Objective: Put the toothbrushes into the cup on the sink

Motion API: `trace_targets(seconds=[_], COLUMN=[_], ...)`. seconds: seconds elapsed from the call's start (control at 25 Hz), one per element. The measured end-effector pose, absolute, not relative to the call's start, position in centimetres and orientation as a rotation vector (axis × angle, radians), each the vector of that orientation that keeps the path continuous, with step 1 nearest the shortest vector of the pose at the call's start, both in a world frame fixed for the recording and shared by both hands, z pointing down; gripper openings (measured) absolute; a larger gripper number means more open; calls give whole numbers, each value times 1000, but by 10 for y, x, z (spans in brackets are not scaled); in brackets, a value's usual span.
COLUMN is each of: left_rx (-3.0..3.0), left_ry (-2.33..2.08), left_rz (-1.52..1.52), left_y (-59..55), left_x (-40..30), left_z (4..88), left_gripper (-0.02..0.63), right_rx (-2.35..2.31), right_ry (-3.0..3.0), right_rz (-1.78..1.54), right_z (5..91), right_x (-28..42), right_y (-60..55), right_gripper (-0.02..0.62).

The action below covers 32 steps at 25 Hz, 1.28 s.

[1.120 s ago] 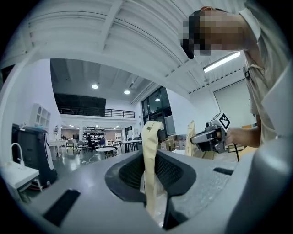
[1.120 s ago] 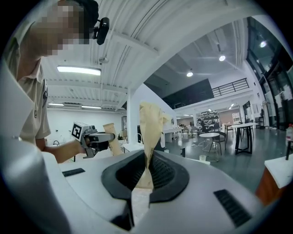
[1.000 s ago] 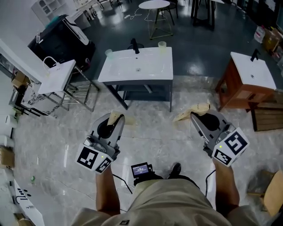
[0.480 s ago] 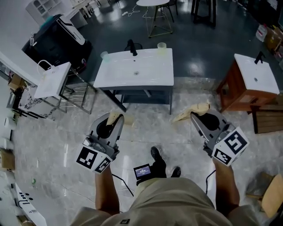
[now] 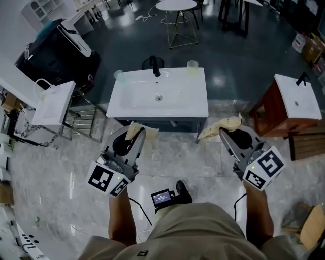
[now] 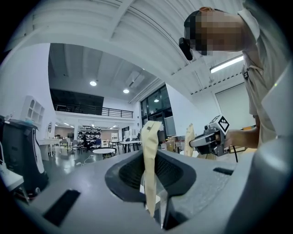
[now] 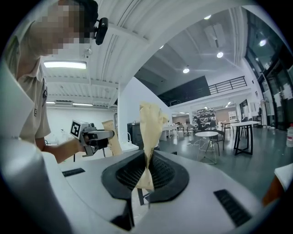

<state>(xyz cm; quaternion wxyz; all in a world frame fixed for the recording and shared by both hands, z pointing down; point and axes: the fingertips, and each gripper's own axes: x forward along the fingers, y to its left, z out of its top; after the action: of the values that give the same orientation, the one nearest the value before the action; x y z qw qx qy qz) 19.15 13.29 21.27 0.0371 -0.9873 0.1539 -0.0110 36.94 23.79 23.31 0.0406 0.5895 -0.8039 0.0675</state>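
A white sink (image 5: 137, 99) on a dark frame stands ahead of me, with a black faucet (image 5: 155, 65) at its back. A clear cup (image 5: 119, 75) sits on its back left corner and a pale green cup (image 5: 192, 66) on its back right. My left gripper (image 5: 133, 134) is shut on a tan paper-wrapped toothbrush (image 6: 150, 155), which sticks up between its jaws. My right gripper (image 5: 224, 133) is shut on a second tan-wrapped toothbrush (image 7: 150, 132). Both grippers hang short of the sink's front edge, well apart from each other.
A wooden cabinet with its own white sink (image 5: 299, 96) stands at the right, with a wooden crate (image 5: 307, 144) in front of it. A small white basin on a metal rack (image 5: 53, 101) and a black machine (image 5: 56, 51) are at the left. A round table (image 5: 175, 6) stands beyond.
The sink has come nearer and lower in the head view as the person stepped forward. Both grippers keep the same hold and pose.
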Motion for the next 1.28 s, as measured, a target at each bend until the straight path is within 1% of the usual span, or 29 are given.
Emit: trace_targets(seconds=[0.36,0.68,0.96,1.28], left_rx=[-3044,-3058,-3037,-3034], left_ry=[390,450,547,637], left_rz=[25,10,-25,-92], left_y=[71,33,-6,-63], left_x=[199,204,230,292], left_z=[210,221,222,235], left_gripper=[63,63,63,63], right_rx=[1814,1813,1780,1744], right_ry=[-2427,-2427,-2471,-2498], right_rz=[179,176,193,209], right_z=[227,229,238,255], right_x=[366,392,434,515], right_y=[163,117,67,-15], right_gripper=[25,25,25,25])
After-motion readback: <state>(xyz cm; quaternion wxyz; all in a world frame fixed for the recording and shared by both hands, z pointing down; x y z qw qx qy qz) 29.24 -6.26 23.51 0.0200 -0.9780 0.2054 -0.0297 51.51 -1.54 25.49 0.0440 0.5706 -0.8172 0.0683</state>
